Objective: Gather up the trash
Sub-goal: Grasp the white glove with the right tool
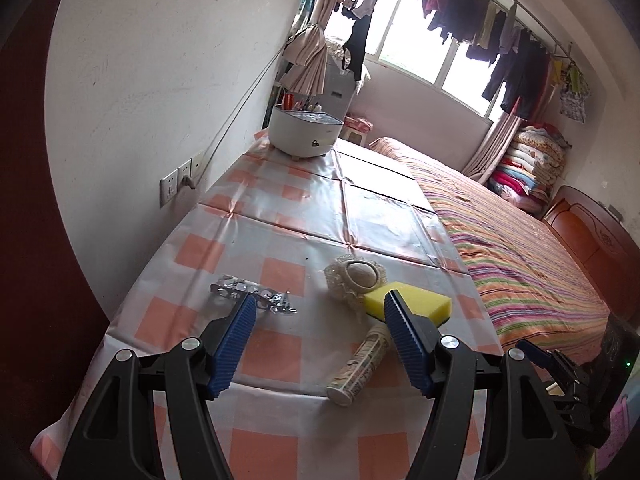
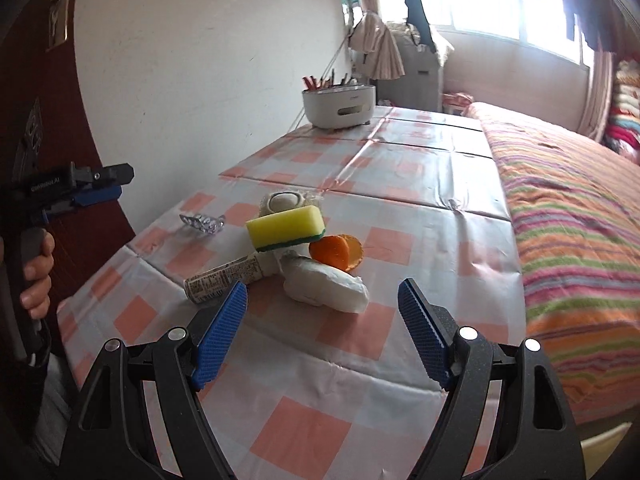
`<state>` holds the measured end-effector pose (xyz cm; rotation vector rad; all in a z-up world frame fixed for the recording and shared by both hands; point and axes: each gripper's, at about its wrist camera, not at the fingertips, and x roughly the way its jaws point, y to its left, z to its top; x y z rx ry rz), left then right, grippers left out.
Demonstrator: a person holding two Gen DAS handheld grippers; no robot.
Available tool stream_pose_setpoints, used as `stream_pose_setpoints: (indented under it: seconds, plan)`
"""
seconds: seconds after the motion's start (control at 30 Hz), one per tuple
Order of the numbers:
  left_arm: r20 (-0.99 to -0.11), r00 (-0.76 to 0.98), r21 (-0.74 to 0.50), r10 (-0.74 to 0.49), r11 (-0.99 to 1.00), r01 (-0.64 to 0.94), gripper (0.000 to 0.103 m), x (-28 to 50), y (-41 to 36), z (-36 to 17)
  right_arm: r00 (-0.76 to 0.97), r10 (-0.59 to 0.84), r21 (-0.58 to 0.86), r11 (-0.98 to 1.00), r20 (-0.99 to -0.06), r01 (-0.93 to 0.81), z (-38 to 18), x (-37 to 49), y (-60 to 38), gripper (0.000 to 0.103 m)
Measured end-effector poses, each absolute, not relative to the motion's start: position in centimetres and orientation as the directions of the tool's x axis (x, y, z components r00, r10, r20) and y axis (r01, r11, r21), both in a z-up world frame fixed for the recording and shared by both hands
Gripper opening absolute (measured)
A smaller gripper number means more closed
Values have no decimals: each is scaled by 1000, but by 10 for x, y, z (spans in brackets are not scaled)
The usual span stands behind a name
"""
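Note:
A small heap of litter lies on the checked tablecloth (image 2: 360, 380): a yellow sponge (image 2: 285, 226) (image 1: 416, 300), a printed paper tube (image 2: 226, 278) (image 1: 358, 364), a crumpled white tissue (image 2: 326, 284), an orange peel (image 2: 338, 252), a lace-edged round pad (image 1: 356, 276) (image 2: 282, 200) and a foil blister strip (image 1: 252, 298) (image 2: 202, 223). My left gripper (image 1: 318, 304) hangs open above the near edge, between the foil strip and the sponge, holding nothing. My right gripper (image 2: 322, 290) is open too, just short of the tissue. In the right wrist view the left gripper (image 2: 102, 186) shows at the far left, held by a hand (image 2: 38, 276).
A white round bin (image 1: 304, 132) (image 2: 340, 106) stands at the table's far end by the wall. A bed with a striped cover (image 1: 520, 252) (image 2: 572, 240) runs along the table's right side. A wall socket (image 1: 176, 184) sits left of the table.

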<state>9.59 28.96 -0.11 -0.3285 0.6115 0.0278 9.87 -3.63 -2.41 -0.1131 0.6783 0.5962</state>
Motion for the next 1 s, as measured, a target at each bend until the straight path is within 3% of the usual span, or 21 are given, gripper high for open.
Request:
stream_pose_setpoints:
  seconds: [0.13, 0.4, 0.47, 0.63, 0.7, 0.8, 1.0]
  plan:
    - [-584, 810, -297, -54, 943, -151, 65, 97, 305, -7, 512, 515, 63, 745, -688, -664, -46, 111, -7, 77]
    - [-612, 790, -317, -39, 927, -200, 65, 109, 331, -18, 479, 456, -7, 719, -750, -695, -59, 138, 10, 73]
    - [-624, 781, -327, -42, 921, -212, 65, 114, 338, -21, 466, 425, -27, 715, -776, -698, -70, 147, 11, 63]
    - [-640, 768, -360, -44, 899, -249, 65, 123, 353, -28, 423, 396, -2, 729, -815, -685, -90, 165, 4, 58]
    - [-645, 763, -373, -49, 891, -257, 65, 127, 356, -30, 398, 403, 23, 726, -824, -687, -95, 165, 2, 38]
    - [-654, 754, -388, -61, 883, -264, 65, 134, 358, -34, 389, 410, 34, 723, -825, -690, -91, 159, -3, 31]
    - [-683, 727, -380, -70, 884, -273, 65, 145, 356, -43, 367, 461, 98, 720, -808, -687, -77, 131, -20, 29]
